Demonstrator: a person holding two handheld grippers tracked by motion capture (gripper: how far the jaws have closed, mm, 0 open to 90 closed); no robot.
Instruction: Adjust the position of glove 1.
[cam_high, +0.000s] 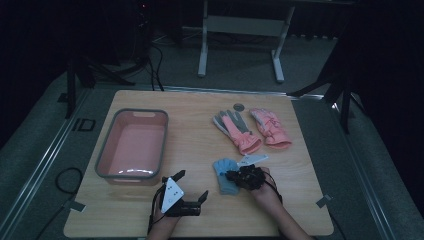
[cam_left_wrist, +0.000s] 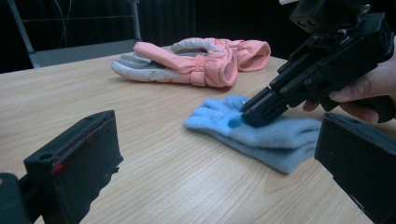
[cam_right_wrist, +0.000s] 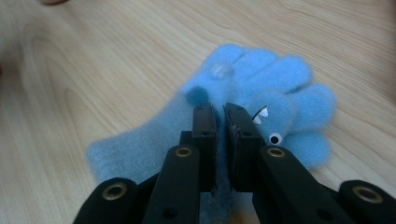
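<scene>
The right tongs (cam_right_wrist: 219, 112) pointed down onto the blue glove (cam_right_wrist: 261, 93), their jaws drawn almost together with only a thin slit between them and the tips pressed into the fleece at the palm; whether any cloth was pinched in that slit I could not tell. In the left gripper view the same tongs (cam_left_wrist: 250, 114) met the glove (cam_left_wrist: 271, 135) with their tip, held by a hand (cam_left_wrist: 369, 88). The blue glove (cam_high: 226, 175) lay flat on the bench (cam_high: 200, 150) near its front edge, fingers pointing away from the person. The left tongs (cam_high: 192, 186) hung released, jaws wide apart and nothing between them, just left of the glove and near the front corner of the pink basin (cam_high: 132, 145).

The bench was a pale wood-grain board. Around it lay grey floor, a dark room, and a white frame (cam_high: 240, 40) beyond the far edge.

Counted: 1 blue glove, 2 pink gloves (cam_high: 252, 127) side by side toward the far right, 1 basin, 1 small round disc (cam_high: 239, 106) near the far edge, 2 tongs.
</scene>
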